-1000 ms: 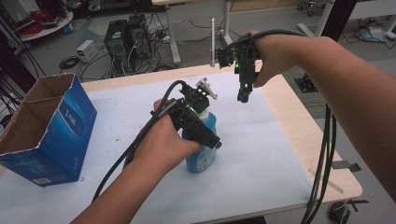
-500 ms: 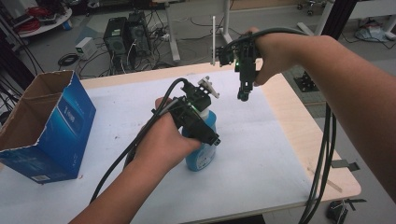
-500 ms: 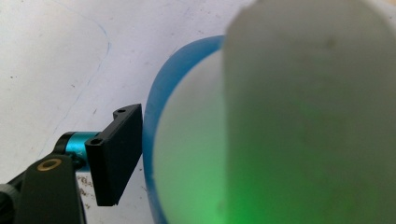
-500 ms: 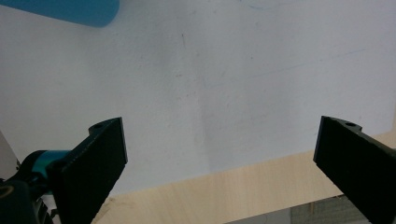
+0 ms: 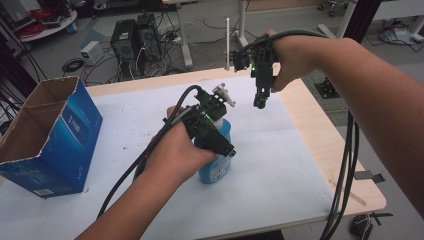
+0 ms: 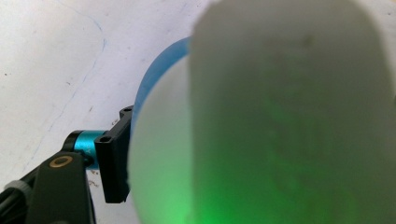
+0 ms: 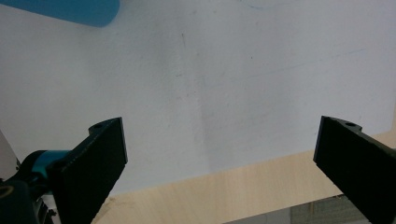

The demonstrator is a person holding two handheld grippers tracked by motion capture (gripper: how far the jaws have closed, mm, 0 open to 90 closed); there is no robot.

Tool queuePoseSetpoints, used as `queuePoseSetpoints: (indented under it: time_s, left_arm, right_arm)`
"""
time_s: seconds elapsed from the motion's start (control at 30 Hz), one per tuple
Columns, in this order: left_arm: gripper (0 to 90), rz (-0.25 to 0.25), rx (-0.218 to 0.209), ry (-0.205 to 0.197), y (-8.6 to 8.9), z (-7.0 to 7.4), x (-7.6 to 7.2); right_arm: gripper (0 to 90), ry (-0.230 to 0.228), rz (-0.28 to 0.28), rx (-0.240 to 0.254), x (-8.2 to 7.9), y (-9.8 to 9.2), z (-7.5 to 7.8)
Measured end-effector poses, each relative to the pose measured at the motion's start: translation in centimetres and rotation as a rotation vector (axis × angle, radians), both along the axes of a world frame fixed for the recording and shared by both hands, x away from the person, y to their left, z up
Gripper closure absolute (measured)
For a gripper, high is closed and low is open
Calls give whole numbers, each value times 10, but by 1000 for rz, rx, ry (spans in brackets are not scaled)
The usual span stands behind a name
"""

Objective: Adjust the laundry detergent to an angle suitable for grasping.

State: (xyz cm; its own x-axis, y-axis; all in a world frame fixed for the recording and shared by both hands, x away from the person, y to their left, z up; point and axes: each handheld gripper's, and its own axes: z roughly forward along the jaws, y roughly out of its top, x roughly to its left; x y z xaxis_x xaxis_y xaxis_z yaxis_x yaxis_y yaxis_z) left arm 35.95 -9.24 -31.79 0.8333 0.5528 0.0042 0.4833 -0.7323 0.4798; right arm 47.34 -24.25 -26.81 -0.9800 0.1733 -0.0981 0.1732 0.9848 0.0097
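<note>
My left fingers closing on the spray bottle, my right fingers wide above the worktop.

The blue spray bottle (image 5: 216,162) stands upright near the middle of the white-covered worktop (image 5: 280,165), and I take it as my landmark. My left gripper (image 5: 212,127) comes down over the bottle's top; its fingers (image 6: 114,161) have just been closing around the white sprayer head (image 6: 280,121), and 1 finger lies against the head's side, though I cannot tell whether the other presses too. My right gripper (image 5: 259,102) hangs above and behind the bottle, well apart from it, its 2 fingers (image 7: 100,158) spread wide with nothing between them. A blue cardboard box (image 5: 55,135) stands open, well to the left of the bottle.
</note>
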Motion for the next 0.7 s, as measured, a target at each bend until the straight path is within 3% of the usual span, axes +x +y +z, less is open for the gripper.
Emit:
queuePoseSetpoints:
  time_s: [0.47,0.7]
  left_arm:
    - [334,12,12,-10,0,0,1]
    - [415,8,0,13,0,0,0]
  right_arm:
    - [19,-3,4,-4,2,1,-2]
    - [19,0,6,-7,1,3,-3]
